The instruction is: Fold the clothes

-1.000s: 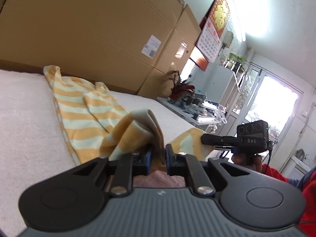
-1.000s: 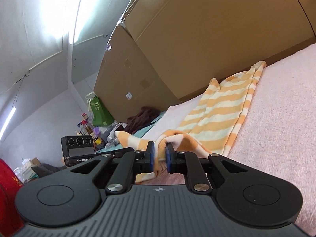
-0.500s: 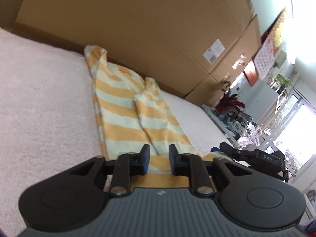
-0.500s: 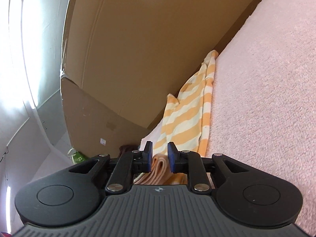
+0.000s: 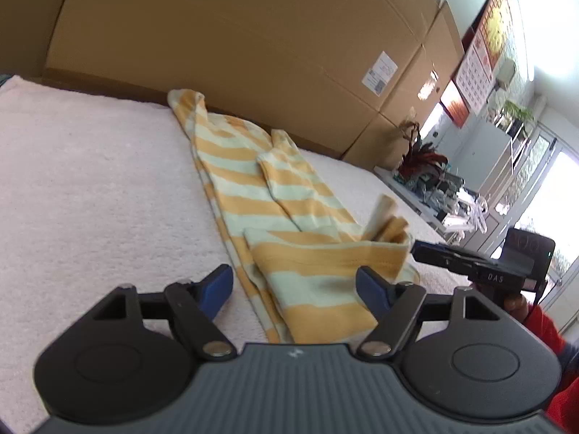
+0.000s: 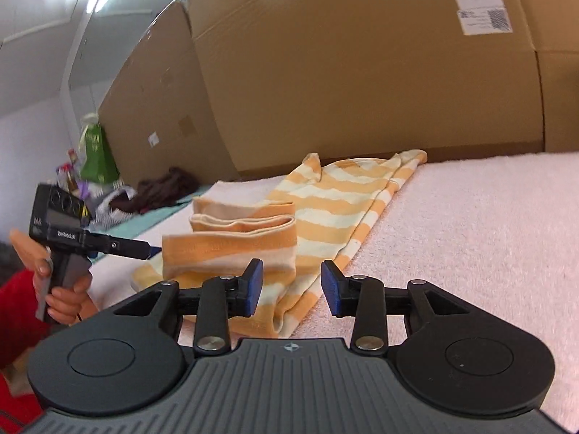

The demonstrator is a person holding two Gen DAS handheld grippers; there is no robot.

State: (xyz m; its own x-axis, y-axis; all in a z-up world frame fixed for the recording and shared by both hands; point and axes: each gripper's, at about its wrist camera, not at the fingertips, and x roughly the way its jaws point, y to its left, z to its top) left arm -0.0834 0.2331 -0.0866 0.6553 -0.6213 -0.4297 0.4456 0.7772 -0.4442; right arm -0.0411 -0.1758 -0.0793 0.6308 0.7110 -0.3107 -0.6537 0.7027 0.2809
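Fingers [image 5: 217,285] of the left gripper [image 5: 295,285] are spreading apart and hold nothing: the folded near end of the yellow-and-white striped garment [image 5: 289,246] lies on the surface in the wide gap between them, clear of both blue pads. On the right gripper [image 6: 292,285] the fingers [image 6: 253,284] are also opening, to a narrower gap, and they too are empty; the cloth lies just ahead of them and a little toward the left finger, its near corner reaching under that pad's line without being pinched. The garment lies flat on a pale pink towel-like surface [image 5: 90,188], which looks more like a bed than a worktop, and its long axis runs away from both grippers toward the big cardboard boxes [image 5: 235,43] behind. A short band at the near end has been doubled back over the body, making a thick, layered edge that runs crosswise between the two grippers. Each gripper sits at one end of that edge, about equally near, so neither has a clear advantage. I judge that the next fold would take this doubled edge farther up the long axis, so each pair of fingers would need to close on its own corner of the edge. In the right wrist view a hand [image 6: 61,289] with a red sleeve [image 6: 18,325] grips the left handle. Beyond the bed are dark clothes [image 6: 163,190] and a green bag [image 6: 96,152].
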